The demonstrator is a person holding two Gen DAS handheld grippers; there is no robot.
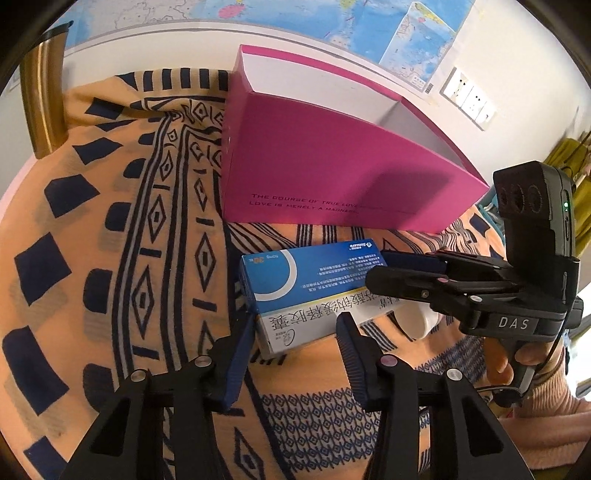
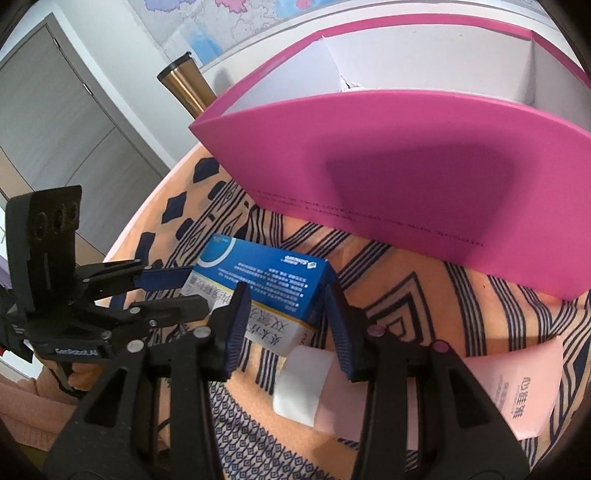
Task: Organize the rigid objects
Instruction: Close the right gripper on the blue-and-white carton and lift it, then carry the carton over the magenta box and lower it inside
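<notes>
Black-framed right gripper, blue ribbed pads set narrow. One end of the blue-and-white medicine box sits between them. The pads look to be against its two sides, so I read this as a grip. A hand in a pink knitted sleeve holds the gripper's handle.

Left gripper comes at the box from the opposite end, jaws also narrow. Its pads straddle that end of the box. Whether they actually pinch it I cannot tell.

Medicine box lies long and flat, blue face up, white side with large characters toward the person. It rests on, or just above, the cloth; not clear which. It sits between the two grippers, just in front of the magenta box.

White item, small and smooth, lies on the cloth just under the right gripper's fingers. Beside it is a flat pale pink packet with printed characters.

Cloth is orange with navy diamonds and stripes, and covers the whole work surface.

Magenta box stands open behind the medicine box, white inside with a divider, and has a line of small print low on its front wall.

Gold tumbler with a dark lid stands at the far left, beyond the magenta box's corner.

Wall behind: map, white switch plates, and grey cabinet doors off to the left.
</notes>
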